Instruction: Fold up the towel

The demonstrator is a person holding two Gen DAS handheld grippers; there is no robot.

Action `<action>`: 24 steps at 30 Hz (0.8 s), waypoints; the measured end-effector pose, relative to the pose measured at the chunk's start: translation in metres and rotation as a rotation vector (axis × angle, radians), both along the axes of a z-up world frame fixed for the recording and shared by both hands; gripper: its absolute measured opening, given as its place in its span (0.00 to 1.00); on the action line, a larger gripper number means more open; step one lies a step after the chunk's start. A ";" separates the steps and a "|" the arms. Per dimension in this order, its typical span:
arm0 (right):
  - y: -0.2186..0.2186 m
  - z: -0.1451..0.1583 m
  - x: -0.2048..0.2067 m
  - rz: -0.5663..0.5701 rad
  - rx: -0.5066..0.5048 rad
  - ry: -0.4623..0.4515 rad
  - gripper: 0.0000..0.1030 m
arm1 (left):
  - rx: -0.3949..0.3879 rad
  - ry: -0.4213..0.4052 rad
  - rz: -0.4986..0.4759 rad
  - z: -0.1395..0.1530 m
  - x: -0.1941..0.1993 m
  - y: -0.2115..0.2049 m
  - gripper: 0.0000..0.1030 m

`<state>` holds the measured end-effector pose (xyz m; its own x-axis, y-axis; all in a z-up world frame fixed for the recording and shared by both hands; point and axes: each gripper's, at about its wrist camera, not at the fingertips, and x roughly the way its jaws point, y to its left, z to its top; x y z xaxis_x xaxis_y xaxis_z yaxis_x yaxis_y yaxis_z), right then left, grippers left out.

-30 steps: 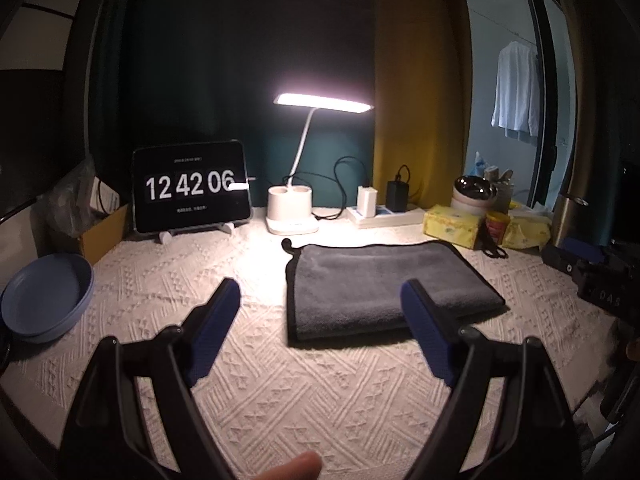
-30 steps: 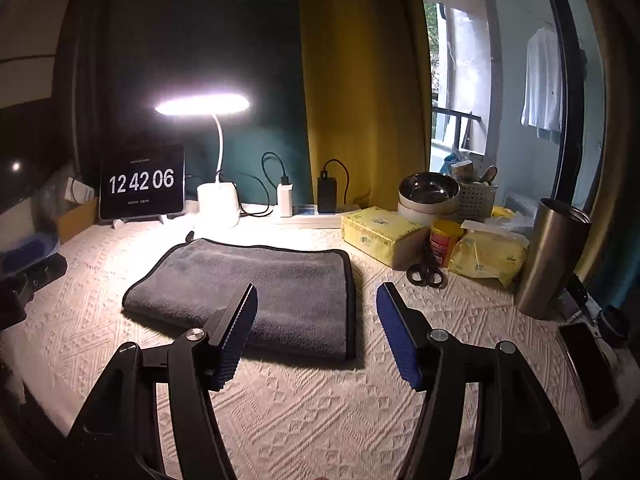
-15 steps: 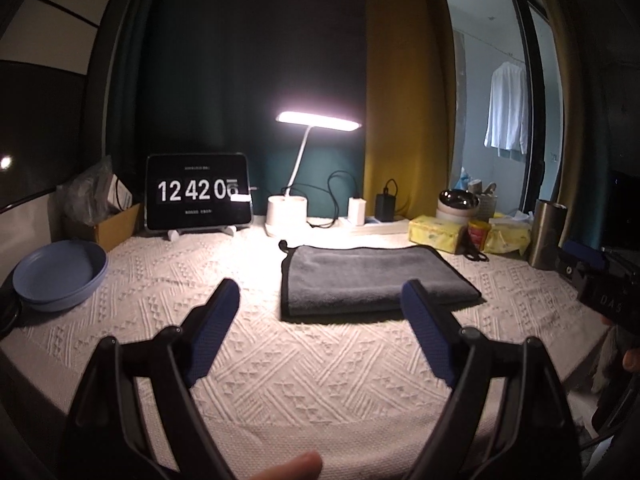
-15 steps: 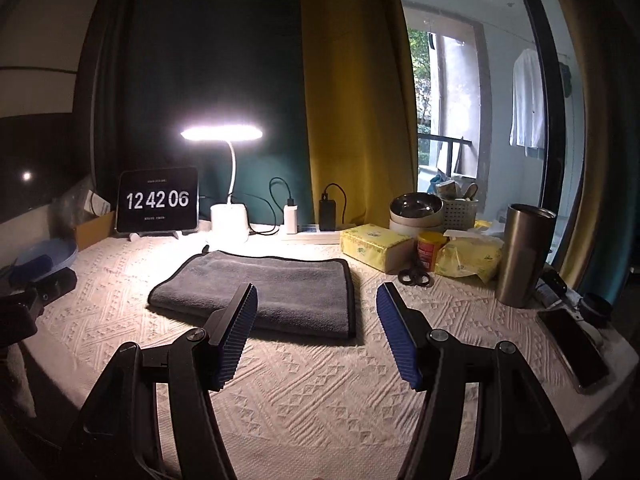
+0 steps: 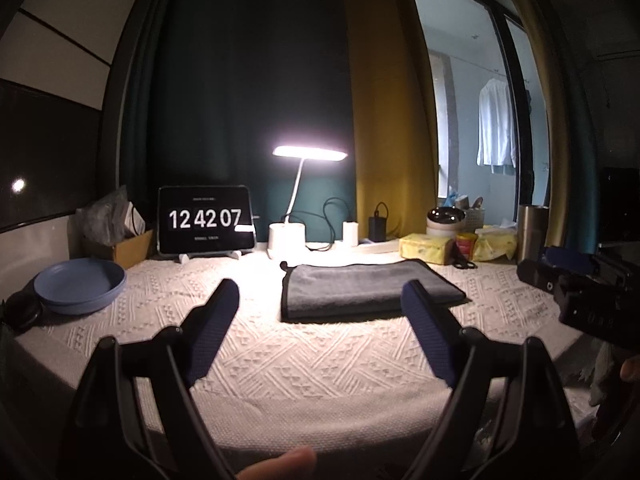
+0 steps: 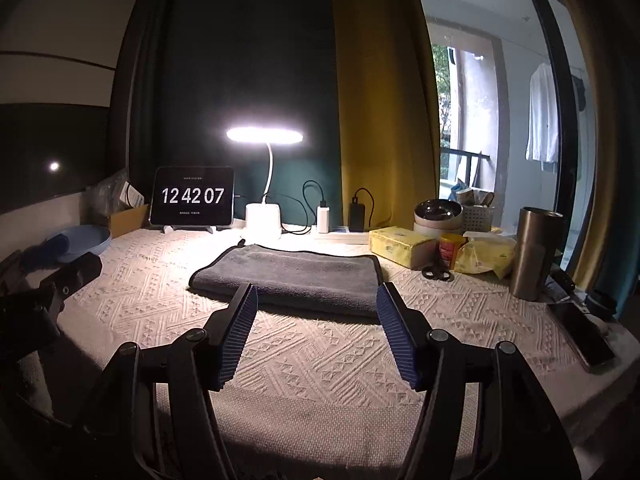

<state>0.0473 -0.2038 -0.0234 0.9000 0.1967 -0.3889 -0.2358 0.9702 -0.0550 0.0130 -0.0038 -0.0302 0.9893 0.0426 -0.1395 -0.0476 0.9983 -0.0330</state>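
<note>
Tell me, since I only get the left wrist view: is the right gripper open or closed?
Observer: Open. The right gripper has its jaws spread wide, with nothing between them.
Operator: Is it touching the towel?
Observer: No. It points at the folded towel from the near side, clear of the cloth.
Operator: Anything beyond the tumbler that I can't see?
Observer: A dark phone lies flat near the table's right edge, to the right of the steel tumbler.
</note>
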 end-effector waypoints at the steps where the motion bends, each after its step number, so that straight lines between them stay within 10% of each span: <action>1: 0.000 -0.001 -0.004 -0.010 0.009 -0.002 0.64 | -0.001 -0.004 -0.002 0.000 -0.003 0.000 0.82; 24: -0.001 0.018 -0.042 -0.080 -0.051 -0.125 0.64 | -0.004 -0.129 0.016 0.023 -0.039 0.007 0.89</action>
